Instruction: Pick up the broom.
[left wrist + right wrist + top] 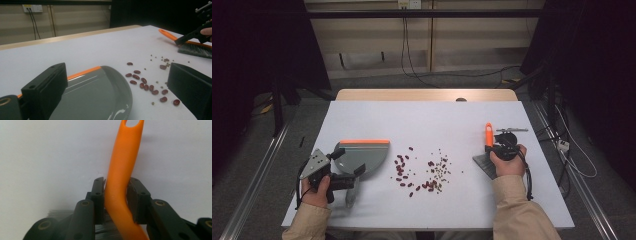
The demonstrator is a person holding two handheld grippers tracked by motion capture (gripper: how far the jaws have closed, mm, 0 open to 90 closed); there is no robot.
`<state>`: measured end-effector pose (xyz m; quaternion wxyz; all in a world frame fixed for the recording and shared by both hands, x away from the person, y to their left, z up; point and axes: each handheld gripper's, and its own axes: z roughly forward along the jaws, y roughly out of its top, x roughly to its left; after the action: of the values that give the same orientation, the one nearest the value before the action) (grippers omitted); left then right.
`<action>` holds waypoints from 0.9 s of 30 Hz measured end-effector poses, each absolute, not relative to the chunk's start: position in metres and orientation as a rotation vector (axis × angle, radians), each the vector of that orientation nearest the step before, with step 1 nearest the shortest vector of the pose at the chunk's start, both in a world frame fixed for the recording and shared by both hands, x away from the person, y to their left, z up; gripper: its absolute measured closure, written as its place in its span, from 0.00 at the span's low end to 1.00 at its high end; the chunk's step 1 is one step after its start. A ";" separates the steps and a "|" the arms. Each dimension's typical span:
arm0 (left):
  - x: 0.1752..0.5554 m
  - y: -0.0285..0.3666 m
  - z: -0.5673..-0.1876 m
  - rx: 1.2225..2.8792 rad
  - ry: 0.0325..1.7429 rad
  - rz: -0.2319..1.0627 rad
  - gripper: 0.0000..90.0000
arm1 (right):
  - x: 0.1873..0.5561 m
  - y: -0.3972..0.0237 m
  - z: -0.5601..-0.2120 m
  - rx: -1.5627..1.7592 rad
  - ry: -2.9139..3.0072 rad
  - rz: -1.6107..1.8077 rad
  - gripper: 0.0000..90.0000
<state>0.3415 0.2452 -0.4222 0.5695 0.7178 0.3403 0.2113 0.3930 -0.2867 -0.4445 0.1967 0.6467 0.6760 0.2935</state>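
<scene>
Closest to the camera, low in the high view, both forearms come in with a tool in each hand. Left tool (346, 172) sits at the lower left of the frame, right at the grey dustpan (362, 154) with the orange lip. From the left gripper view the jaws look spread wide, one each side of the pan's rim, and I honestly can't tell if they're pinching the handle or just hovering over it.

Right tool (116, 200) is way clearer: in the right gripper view its two black jaws are closed snug on the orange handle of the hand brush (122, 170), with bristles peeking out at the bottom of that frame. In the high view the brush (488, 142) lies at the right-middle of the desk (427, 117), handle pointing toward the top of the frame, bristle head by the hand.

Progress-wise, I'd say basically nothing is swept yet. Kidney beans (404, 170) and smaller greenish ones (439, 172) are scattered in a loose patch in the centre of the frame, between pan and brush, just beside the pan's open edge but well apart from the bristles. Pan looks empty inside. So grabbing the brush is done; bringing it over, pushing the whole pile into the pan, and probably chasing strays is all left.
</scene>
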 end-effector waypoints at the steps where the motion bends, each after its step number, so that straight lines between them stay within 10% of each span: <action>1: 0.341 0.245 -0.422 1.686 0.799 0.497 0.03 | 0.392 -0.286 -0.443 1.803 1.896 0.821 0.77; 27: 0.342 0.245 -0.424 1.691 0.814 0.492 0.03 | 0.403 -0.277 -0.453 1.805 1.922 0.751 0.75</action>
<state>0.3422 0.2449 -0.4239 0.5651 0.7191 0.3462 0.2091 0.4033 -0.2770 -0.4527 0.1986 0.6453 0.6871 0.2683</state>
